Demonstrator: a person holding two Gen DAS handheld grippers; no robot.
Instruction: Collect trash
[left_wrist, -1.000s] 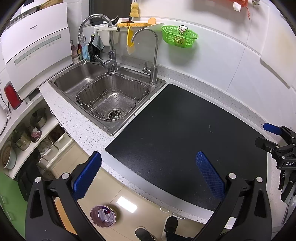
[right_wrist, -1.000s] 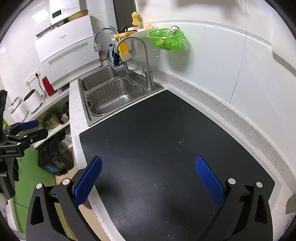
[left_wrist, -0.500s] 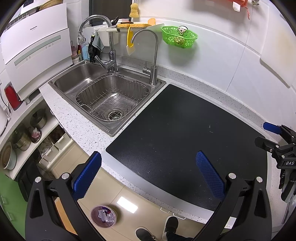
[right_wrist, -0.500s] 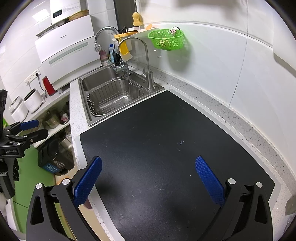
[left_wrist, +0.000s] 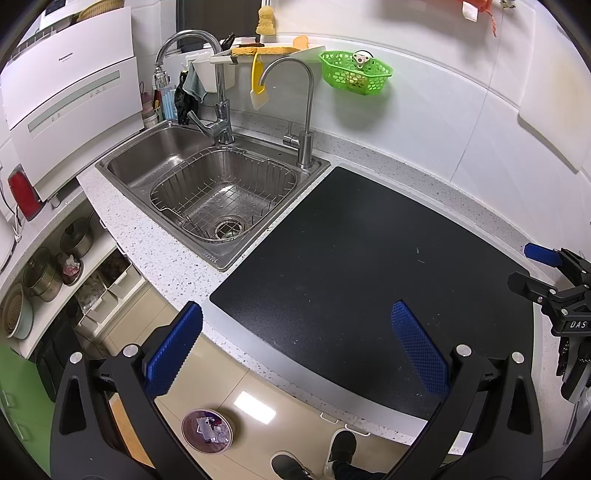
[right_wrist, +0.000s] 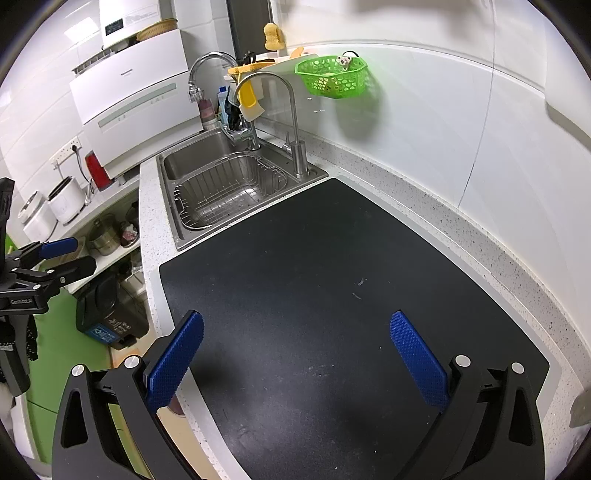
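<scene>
Countertop (left_wrist: 159, 254) survey, speckled white stone: I judge the collecting is at or near its end, since nothing that reads as a piece of trash lies on it. Black mat (right_wrist: 332, 314) covers most of the work area and carries only faint specks and two tiny flecks near its middle, too small to identify. Steel sink (left_wrist: 122, 166) sits just left of the mat, with a wire drain basket (left_wrist: 221, 195) inside it, both bare as far as I can see.

My left gripper (left_wrist: 297, 354) hangs over the counter's front edge, jaws spread wide, nothing between them. My right gripper (right_wrist: 295, 358) hovers over the near part of the mat, likewise released and carrying nothing.

The collected trash shows in a small round bin (left_wrist: 207, 430) on the floor below the counter edge, crumpled wrappers inside.

Next move, as I judge it: scan for any leftover; if the flecks count, pinching them off the flat mat would call for a low, careful approach.

Around: two faucets (left_wrist: 306, 110) at the sink's back rim, a green wall basket (left_wrist: 354, 75), a white dishwasher (left_wrist: 70, 107), and a dark pedal bin (right_wrist: 110, 317) on the floor. Nothing blocks the mat. A person's shoes (left_wrist: 314, 458) show at the counter's foot.
</scene>
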